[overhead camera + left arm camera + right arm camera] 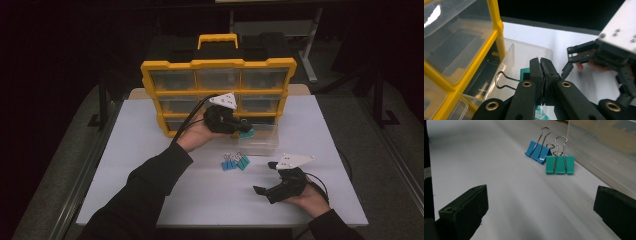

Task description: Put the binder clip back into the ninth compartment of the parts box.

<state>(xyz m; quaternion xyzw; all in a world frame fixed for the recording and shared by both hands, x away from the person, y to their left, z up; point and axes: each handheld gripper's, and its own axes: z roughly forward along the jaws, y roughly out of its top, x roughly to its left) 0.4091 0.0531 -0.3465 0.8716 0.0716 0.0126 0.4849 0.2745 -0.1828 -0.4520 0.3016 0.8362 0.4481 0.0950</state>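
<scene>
My left gripper (244, 129) is shut on a teal binder clip (247, 134) and holds it over a clear plastic drawer (260, 146) that stands on the table in front of the organizer. In the left gripper view the jaws (540, 62) are pressed together. The clip's teal body (524, 72) and one wire handle (503, 80) stick out to their left, above the drawer (526, 51). A blue clip (537, 151) and a teal clip (560, 164) stand on the white table ahead of my right gripper (541, 202), which is open and holds nothing. In the high view, those clips (235, 163) lie left of the right gripper (265, 179).
A yellow organizer (218, 64) with clear drawers stands upright at the back of the white table (150, 150). The drawer's clear wall (604, 157) runs along the right of the right gripper view. The right gripper (584, 56) shows beyond the left jaws.
</scene>
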